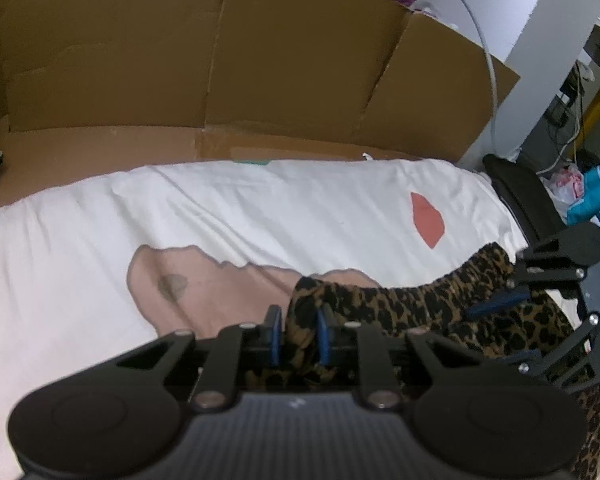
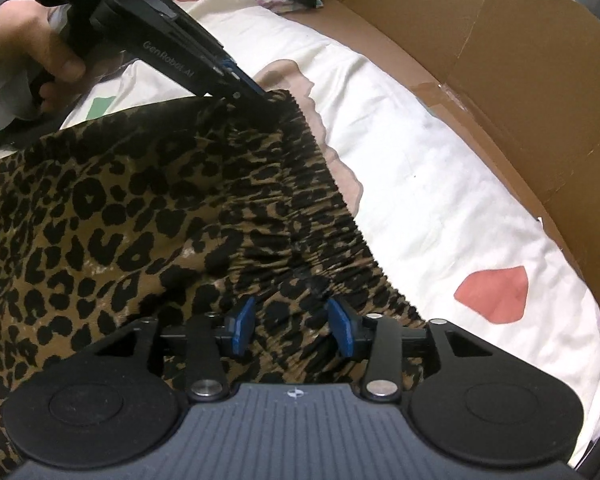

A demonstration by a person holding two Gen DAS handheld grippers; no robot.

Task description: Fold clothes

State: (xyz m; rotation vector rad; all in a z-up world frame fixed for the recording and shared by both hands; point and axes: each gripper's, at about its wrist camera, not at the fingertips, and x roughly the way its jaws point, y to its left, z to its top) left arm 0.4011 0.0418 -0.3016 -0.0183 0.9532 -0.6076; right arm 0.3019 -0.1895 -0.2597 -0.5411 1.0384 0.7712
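The left gripper (image 1: 299, 334) is pinched nearly closed on a bunched corner of the leopard-print garment (image 2: 148, 216), fabric squeezed between its blue pads (image 1: 275, 336). The right gripper (image 2: 296, 330) stands at a moderate gap over the gathered elastic waistband (image 2: 316, 204), its blue pads either side of the cloth; whether they grip it cannot be told. The garment is thin, tan with black spots, its waistband finely ribbed. It lies on a white sheet (image 1: 260, 208) printed with a red patch (image 1: 427, 220) and pink shapes. Beyond the sheet rise brown cardboard walls (image 1: 260, 60).
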